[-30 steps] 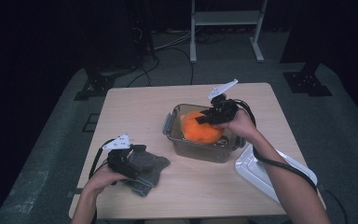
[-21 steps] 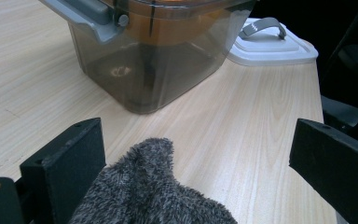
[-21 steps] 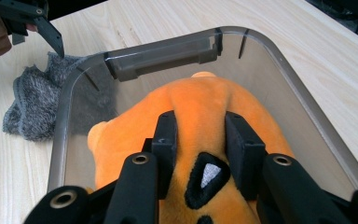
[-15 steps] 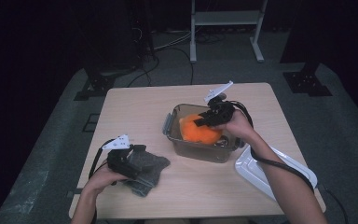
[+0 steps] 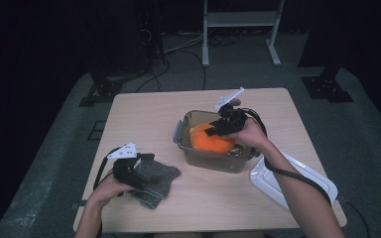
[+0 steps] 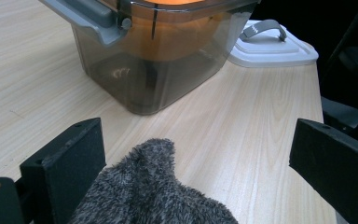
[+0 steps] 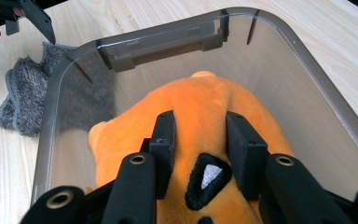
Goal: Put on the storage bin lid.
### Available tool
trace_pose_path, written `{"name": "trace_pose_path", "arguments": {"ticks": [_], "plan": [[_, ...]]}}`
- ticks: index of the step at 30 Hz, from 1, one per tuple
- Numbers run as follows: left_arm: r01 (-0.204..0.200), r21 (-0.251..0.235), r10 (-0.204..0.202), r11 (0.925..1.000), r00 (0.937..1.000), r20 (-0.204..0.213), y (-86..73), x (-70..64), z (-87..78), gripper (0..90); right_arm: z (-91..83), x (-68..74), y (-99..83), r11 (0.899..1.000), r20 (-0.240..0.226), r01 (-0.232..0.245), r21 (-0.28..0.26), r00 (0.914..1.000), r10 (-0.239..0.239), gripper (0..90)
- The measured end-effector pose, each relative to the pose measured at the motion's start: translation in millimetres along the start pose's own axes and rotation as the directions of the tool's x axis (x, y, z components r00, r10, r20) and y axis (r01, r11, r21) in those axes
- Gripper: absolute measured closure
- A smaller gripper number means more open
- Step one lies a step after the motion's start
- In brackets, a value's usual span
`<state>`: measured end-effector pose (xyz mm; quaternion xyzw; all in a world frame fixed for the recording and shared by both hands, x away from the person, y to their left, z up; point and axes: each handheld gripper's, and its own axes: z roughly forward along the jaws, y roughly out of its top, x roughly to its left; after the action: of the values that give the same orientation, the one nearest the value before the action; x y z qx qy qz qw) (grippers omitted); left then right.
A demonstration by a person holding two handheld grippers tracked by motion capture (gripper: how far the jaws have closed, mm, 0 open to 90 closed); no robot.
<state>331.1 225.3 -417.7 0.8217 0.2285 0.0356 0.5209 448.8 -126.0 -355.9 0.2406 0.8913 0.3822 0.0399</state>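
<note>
Table layout: bin centre-right, cloth front-left, lid front-right

Bin [image 5: 206,158] sits on table [image 5: 149,114] right of centre, plush toy [image 5: 211,141] inside it, right gripper [image 7: 200,135] above and clamped on the toy. Cloth [image 5: 156,181] lies front-left, well apart from bin, left gripper [image 5: 129,171] on its left edge, jaws spread. Lid [image 5: 290,181] lies flat just right of and in front of bin, at table's front-right corner

Your right gripper [image 7: 199,135] covers the middle of the orange plush toy [image 7: 200,100], whose near end runs off the bottom edge. The tinted bin [image 6: 149,70] is cropped at the top of the left gripper view, blurring its contents. The grey cloth [image 6: 154,196] continues below frame.
</note>
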Motion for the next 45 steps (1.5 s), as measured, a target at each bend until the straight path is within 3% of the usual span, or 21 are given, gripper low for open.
{"name": "trace_pose_path", "arguments": {"ticks": [45], "plan": [[0.000,0.002,0.000,1.0000,1.0000,-0.001,0.3,0.1,0.3,2.6,1.2,-0.7,-2.9,0.999,0.001,-0.024,0.029,0.9997,0.024,54.9]]}}
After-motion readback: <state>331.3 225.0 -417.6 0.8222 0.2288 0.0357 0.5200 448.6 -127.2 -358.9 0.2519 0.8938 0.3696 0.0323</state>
